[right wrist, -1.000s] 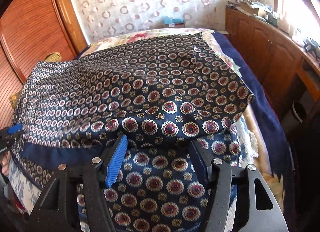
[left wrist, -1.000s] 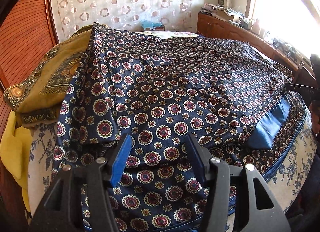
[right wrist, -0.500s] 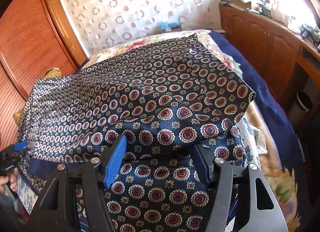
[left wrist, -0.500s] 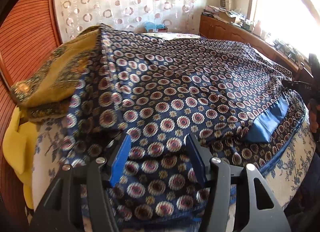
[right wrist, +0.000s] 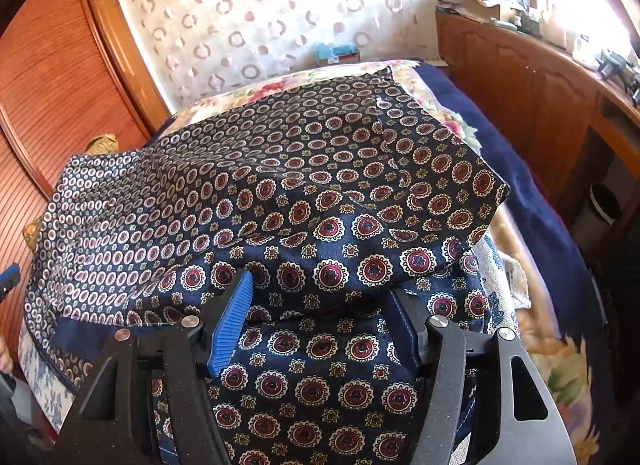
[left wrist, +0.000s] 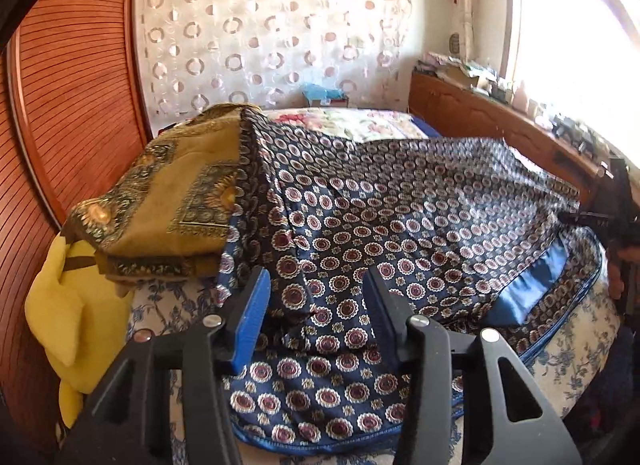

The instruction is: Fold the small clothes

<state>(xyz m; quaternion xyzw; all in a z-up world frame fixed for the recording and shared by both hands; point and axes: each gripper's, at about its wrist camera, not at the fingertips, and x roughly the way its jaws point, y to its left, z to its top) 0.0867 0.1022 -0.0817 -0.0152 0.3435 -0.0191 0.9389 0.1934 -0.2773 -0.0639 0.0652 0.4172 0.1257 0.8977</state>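
Observation:
A navy cloth with red medallions [left wrist: 400,217] lies spread on the bed, its upper layer folded over toward me. My left gripper [left wrist: 316,297] hovers at the cloth's near left corner. Its jaws are closing, a raised fold of the cloth stands between them, and the pads do not visibly press it. In the right wrist view the same cloth [right wrist: 280,169] fills the middle. My right gripper [right wrist: 320,289] stays open at the near right edge, where the upper layer's hem runs across its fingertips. Each gripper appears small at the edge of the other's view.
A folded mustard-gold cloth [left wrist: 168,193] rests on the bed's left side above a yellow cushion [left wrist: 68,325]. A wooden wardrobe [left wrist: 60,105] stands left, a cluttered wooden sideboard [right wrist: 540,77] right with a bin [right wrist: 600,213] below. The floral bedspread [left wrist: 352,125] shows beyond the cloth.
The left view has risen and drawn back, showing more wall and the mustard cloth from the side. Its jaws have narrowed around the fold. The right view is almost unchanged.

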